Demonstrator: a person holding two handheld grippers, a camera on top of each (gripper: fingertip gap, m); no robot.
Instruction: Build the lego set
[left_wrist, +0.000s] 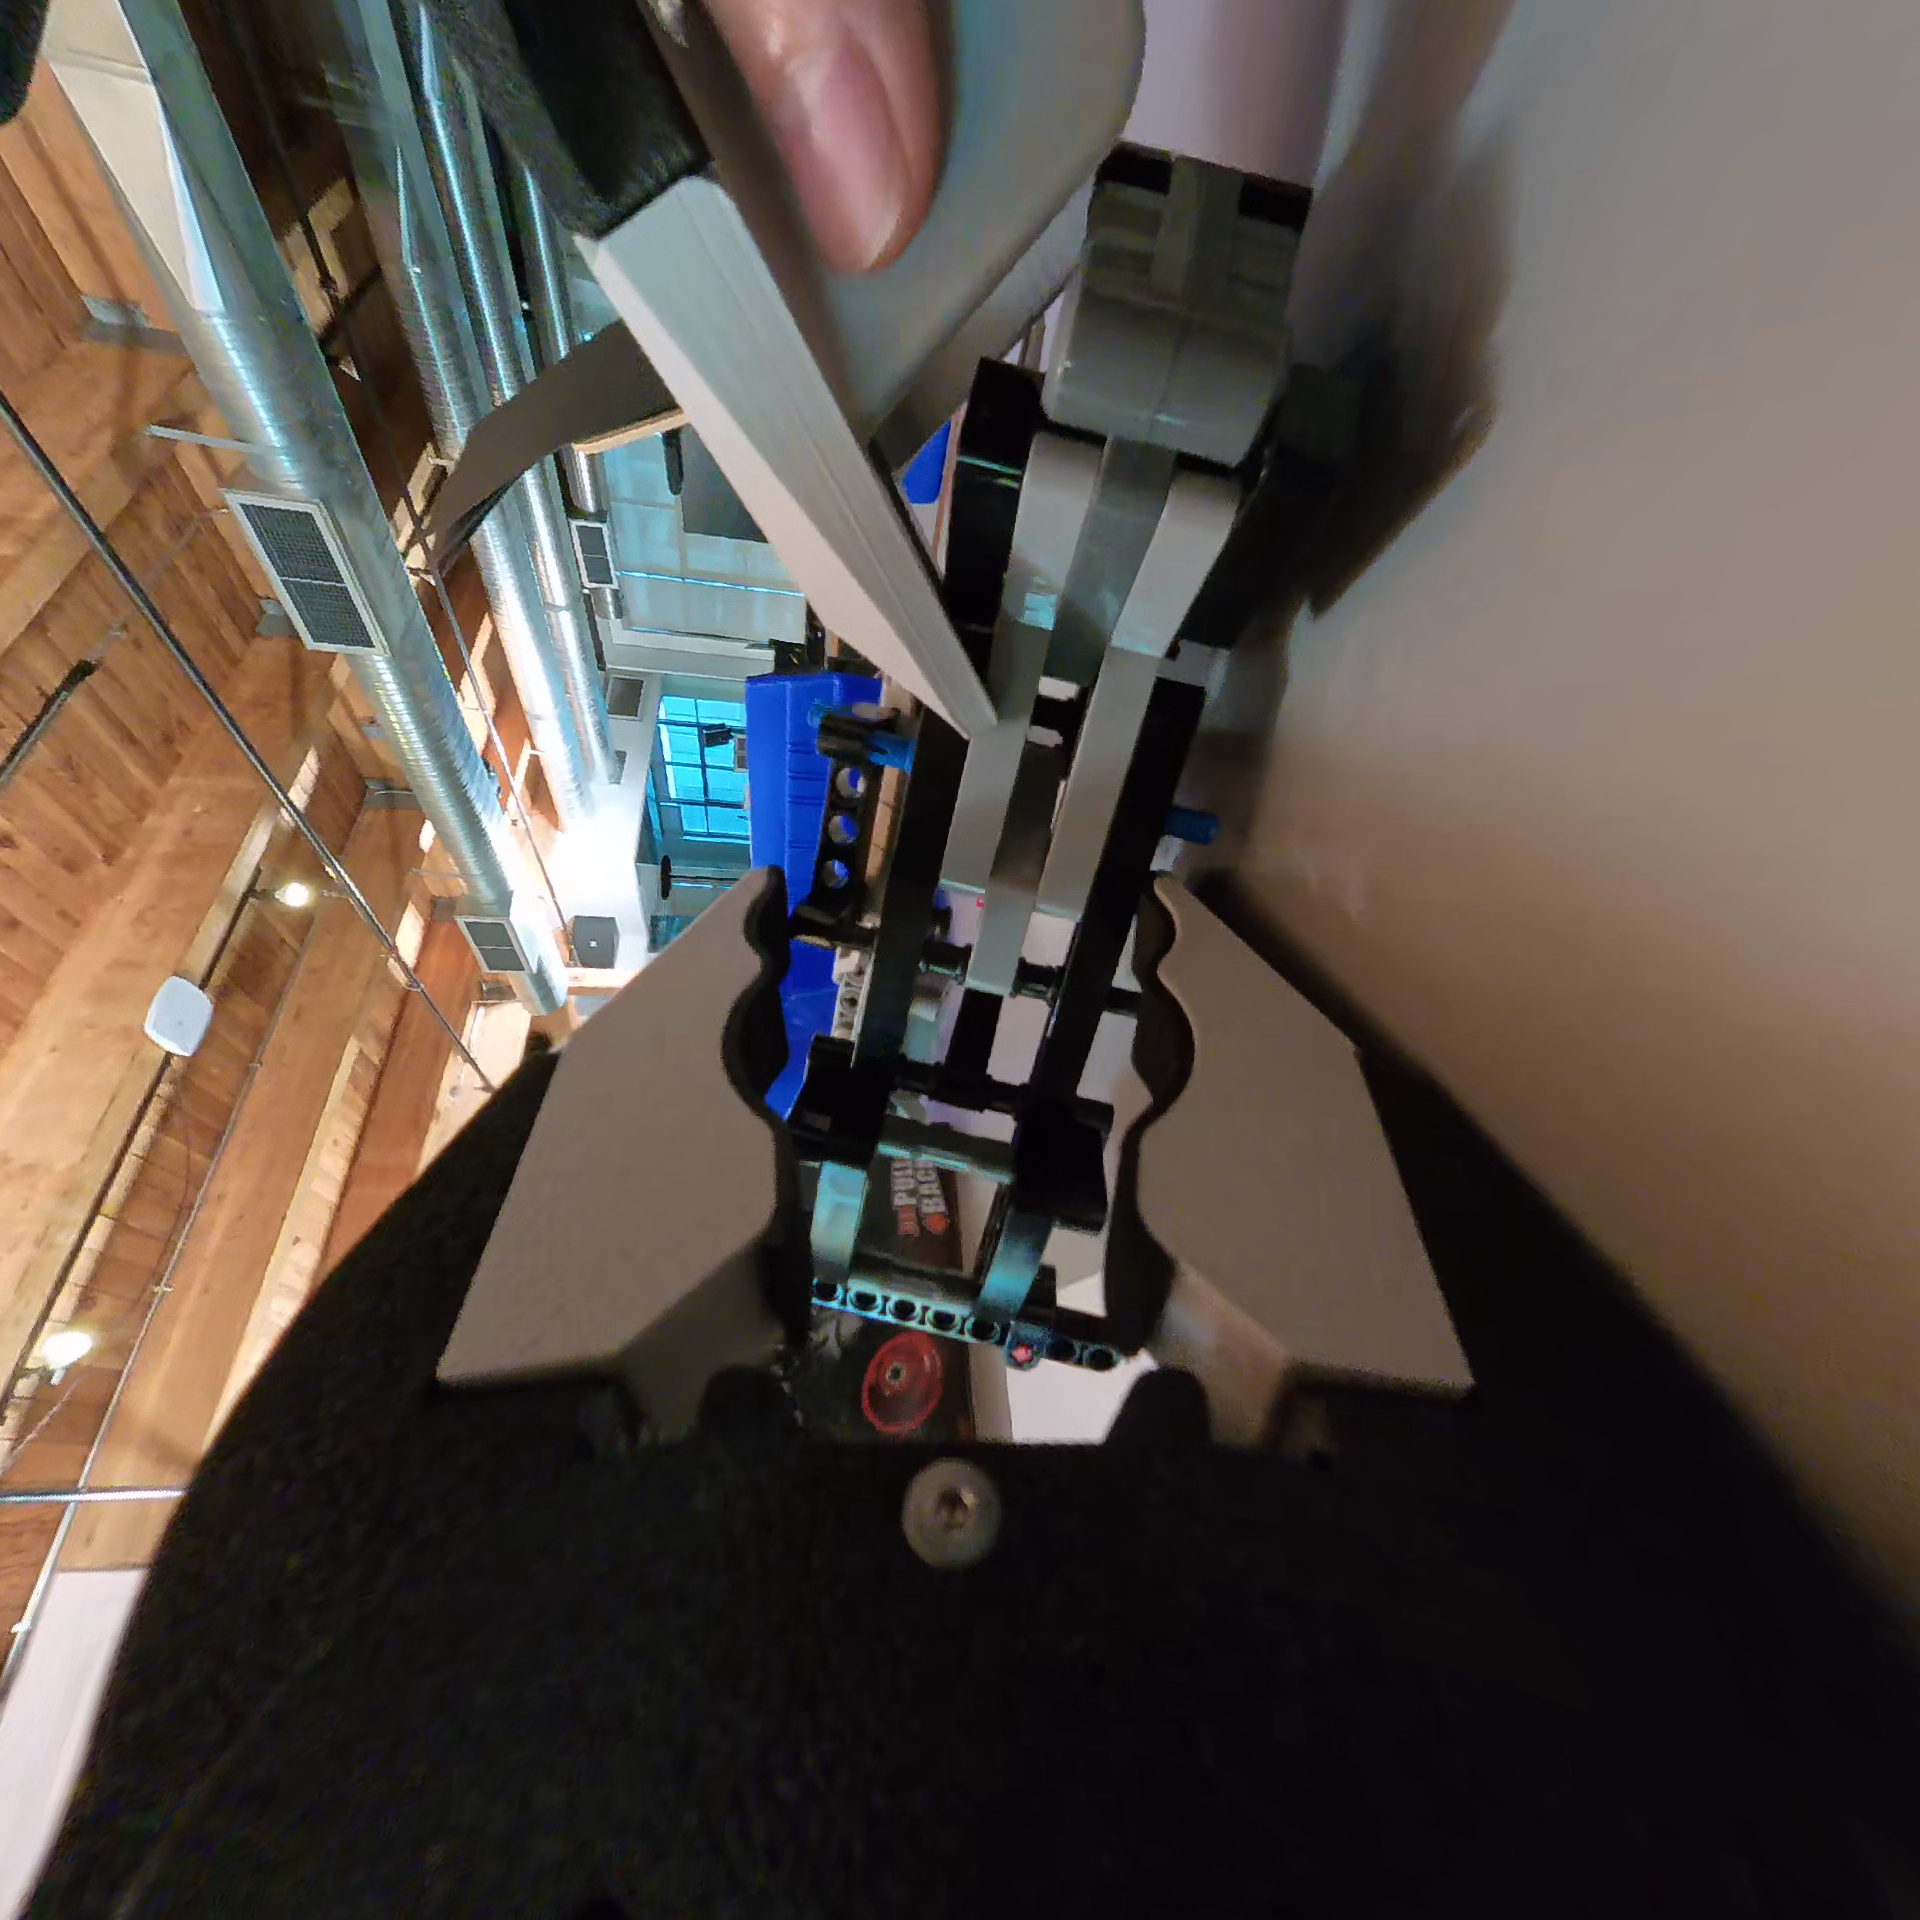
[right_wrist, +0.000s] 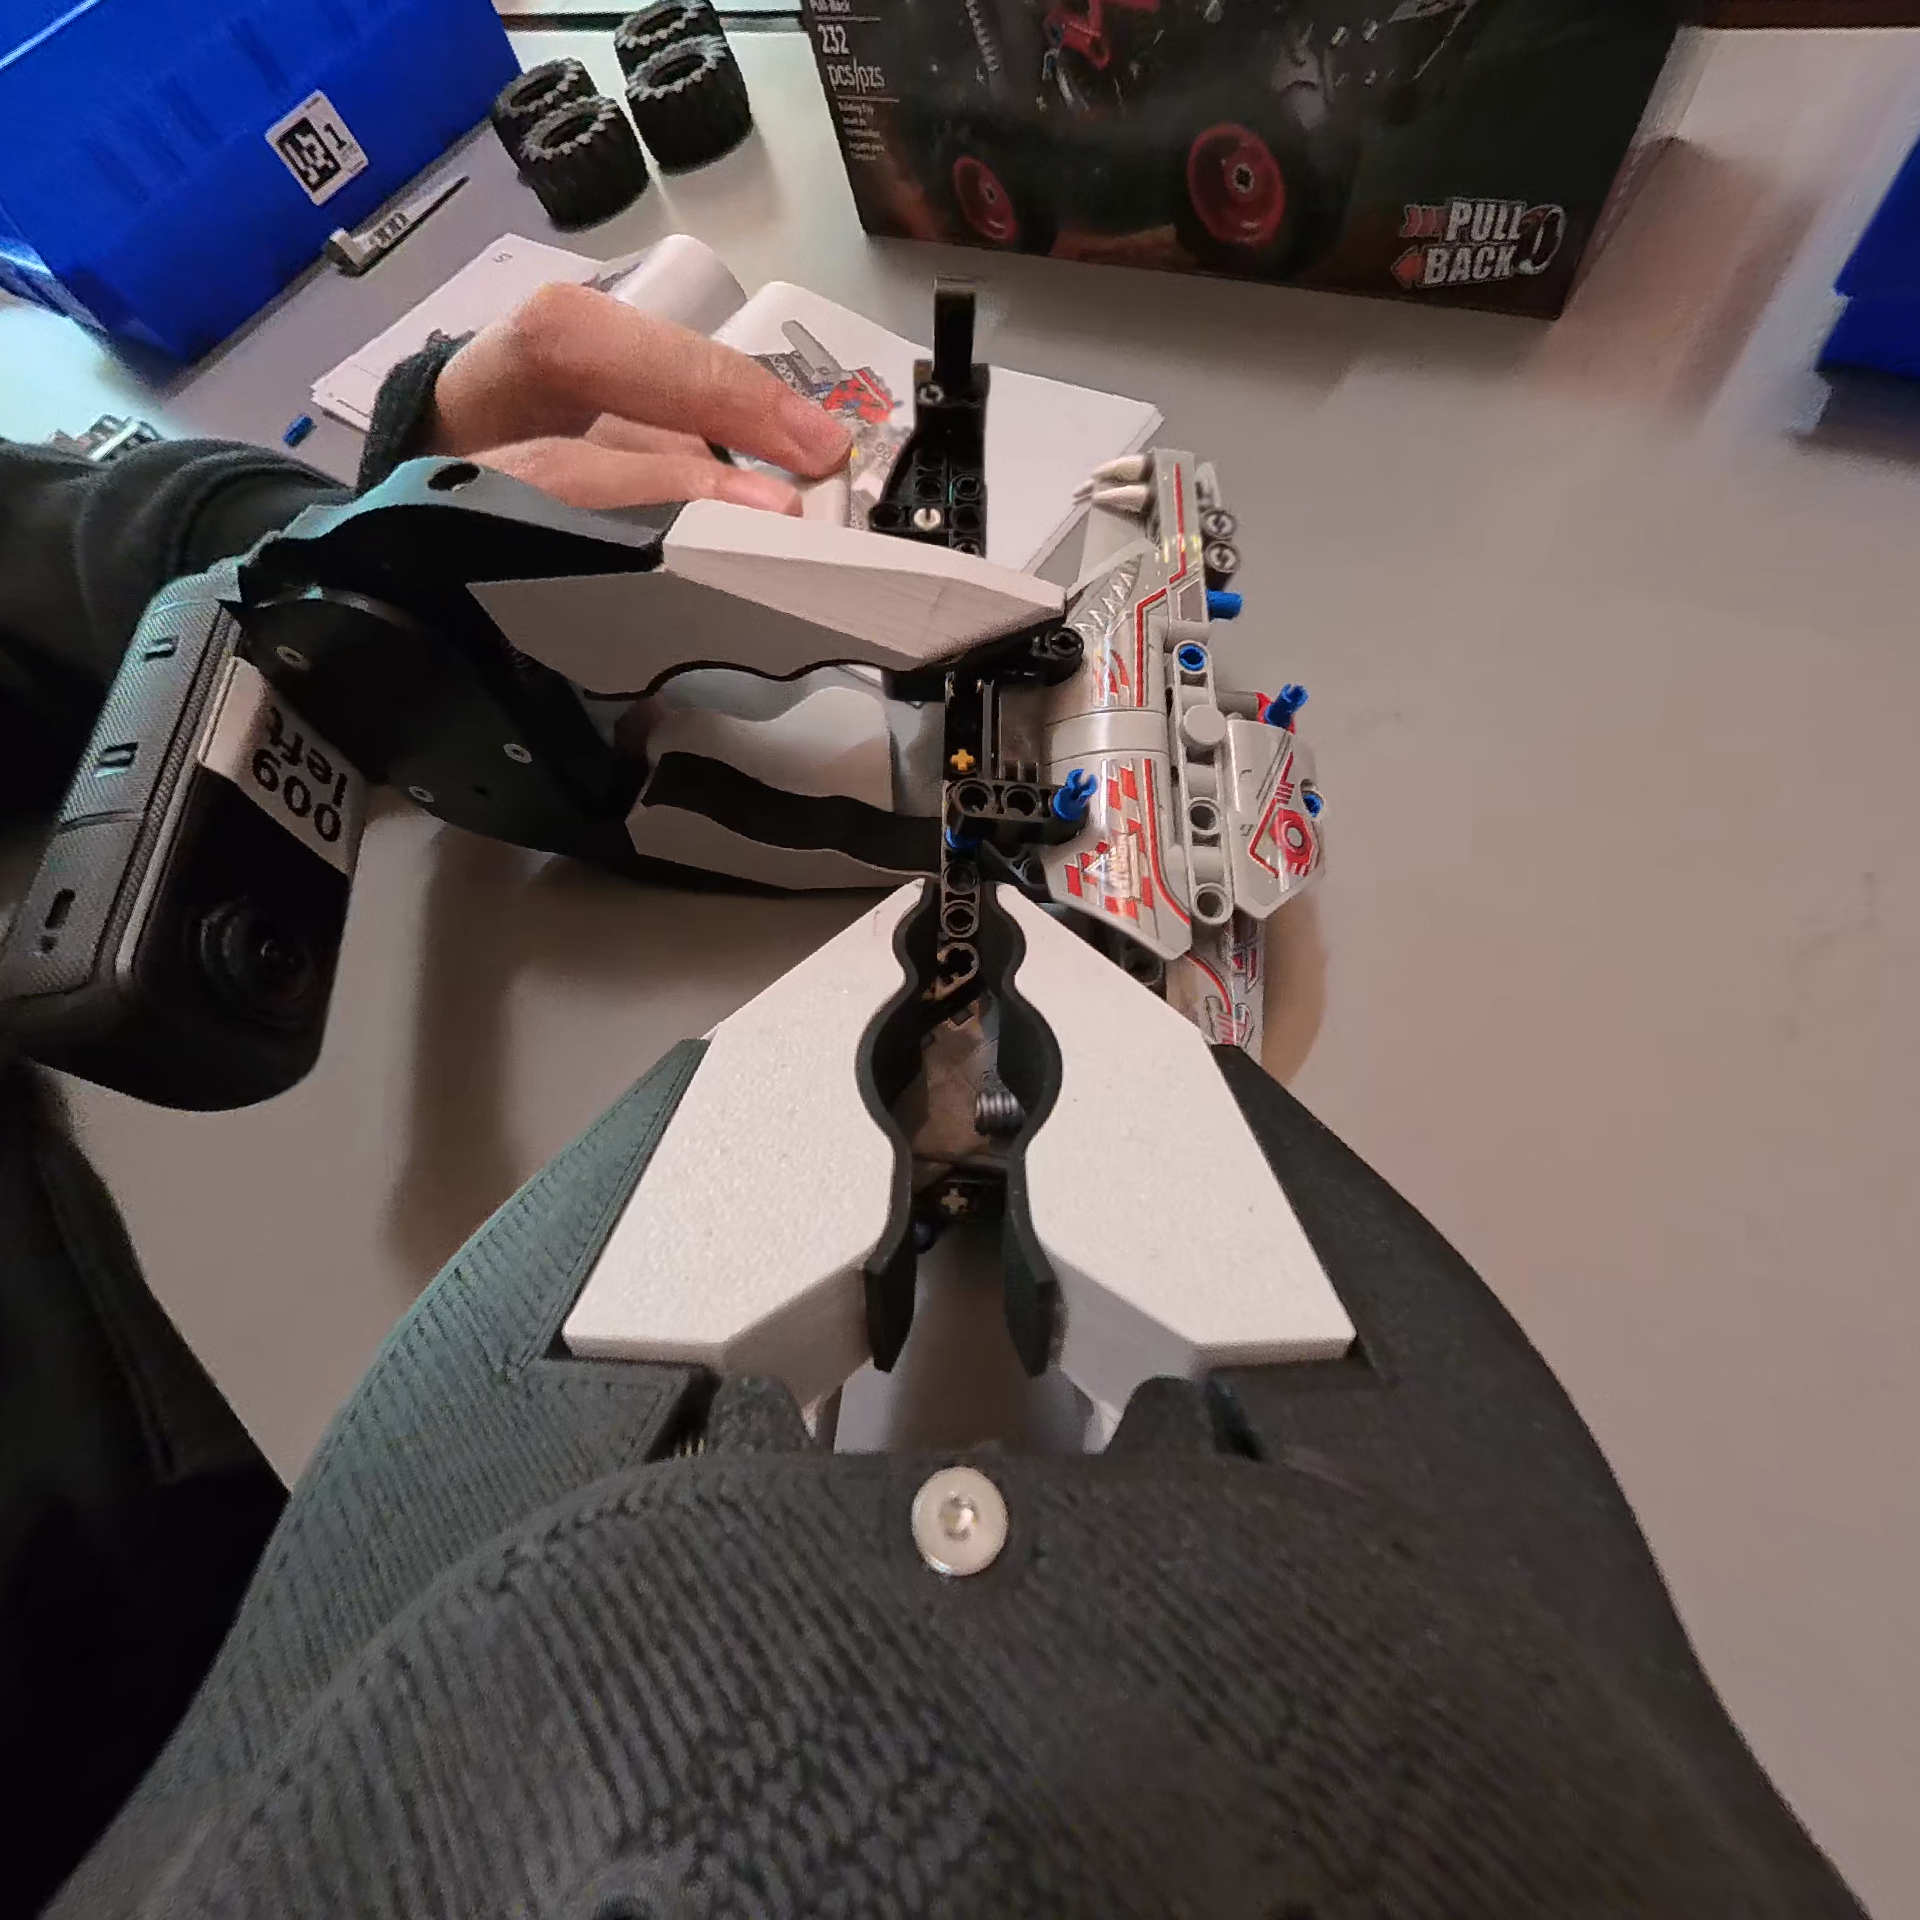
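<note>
Gripping: both grippers are on the half-built lego model (right_wrist: 1153, 748), which sits low over the grey table (right_wrist: 1558, 831), near the instruction booklet (right_wrist: 1039, 436).
Right gripper (right_wrist: 961, 925): fingers pressed together on a black beam (right_wrist: 961, 914) at the model's near end; a thin pinch at the tips.
Left gripper (right_wrist: 935, 727): comes in from the side in the right wrist view; its own view shows the fingers (left_wrist: 665, 1091) straddling the black frame rails (left_wrist: 914, 935), pinching the model's frame across its width.
Weight: judged light, hollow plastic.
Stiffness: individual beams rigid, but the joints are pin-fit; the assembly probably flexes or pops apart if twisted.
Fragile spots: grey stickered panels (right_wrist: 1174, 831) and protruding blue pins (right_wrist: 1288, 701); best left alone.
Surface: smooth and glossy, likely to slip in a tip pinch.
Best hold: black frame beams, squeezed across flat faces, near cross-pins.
Risk: the two grips pulling against each other could split the frame.
Spare parts: black tyres (right_wrist: 623, 114) lie well apart by the set box (right_wrist: 1247, 135) and a blue bin (right_wrist: 156, 135).
</note>
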